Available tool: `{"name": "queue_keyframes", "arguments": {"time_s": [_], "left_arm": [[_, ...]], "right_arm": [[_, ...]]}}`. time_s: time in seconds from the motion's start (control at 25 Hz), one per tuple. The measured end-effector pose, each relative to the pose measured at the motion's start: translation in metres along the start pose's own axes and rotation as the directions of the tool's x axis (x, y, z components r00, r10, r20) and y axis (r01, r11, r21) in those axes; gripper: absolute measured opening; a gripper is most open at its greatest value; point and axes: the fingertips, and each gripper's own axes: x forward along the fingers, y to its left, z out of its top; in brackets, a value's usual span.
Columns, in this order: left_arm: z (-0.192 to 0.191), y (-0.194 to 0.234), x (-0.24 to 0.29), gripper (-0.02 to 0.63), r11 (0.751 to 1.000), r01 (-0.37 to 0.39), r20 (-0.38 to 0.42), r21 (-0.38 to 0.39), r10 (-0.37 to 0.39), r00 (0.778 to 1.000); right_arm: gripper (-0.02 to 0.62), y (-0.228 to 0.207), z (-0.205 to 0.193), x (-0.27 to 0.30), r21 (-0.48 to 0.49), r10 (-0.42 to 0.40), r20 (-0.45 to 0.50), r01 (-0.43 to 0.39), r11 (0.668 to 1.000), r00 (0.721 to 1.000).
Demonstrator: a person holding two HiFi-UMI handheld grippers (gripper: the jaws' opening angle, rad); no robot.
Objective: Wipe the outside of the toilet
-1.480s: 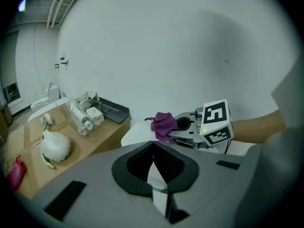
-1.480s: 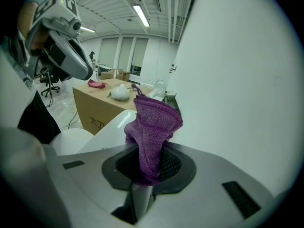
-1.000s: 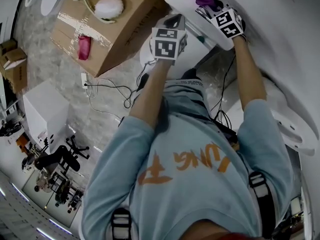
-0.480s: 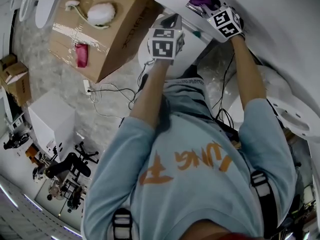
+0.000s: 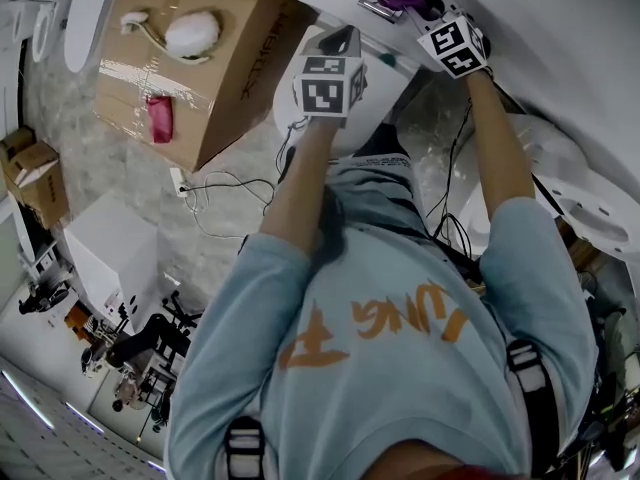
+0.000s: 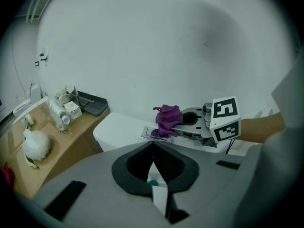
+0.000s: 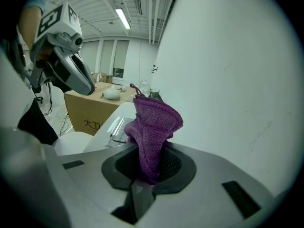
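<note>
Readable text: next to nothing.
Your cardboard box [image 7: 85, 112] has two dark printed characters on its side; the first looks like 大, the second is unclear. The orange lettering on your sweatshirt [image 5: 385, 368] is upside down and illegible. The cubes on your left gripper [image 6: 153, 146] and right gripper [image 7: 151, 164] carry only black-and-white square markers.

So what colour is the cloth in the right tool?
The cloth is purple, clearest in the right gripper view.
</note>
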Motion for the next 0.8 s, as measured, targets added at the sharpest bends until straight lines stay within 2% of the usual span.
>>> {"name": "queue_keyframes", "arguments": {"time_s": [0.52,0.8], "left_arm": [[-0.009,-0.023,0.007,0.026,0.999,0.037,-0.021,0.023,-0.037,0.999],[-0.015,-0.027,0.008,0.026,0.998,0.051,-0.030,0.022,-0.050,0.998]], "right_arm": [[0.067,-0.004,-0.034,-0.044,0.033,-0.079,-0.017,0.079,0.996,0.997],[0.069,-0.004,-0.050,-0.065,0.083,-0.131,-0.034,0.133,0.988,0.991]]}}
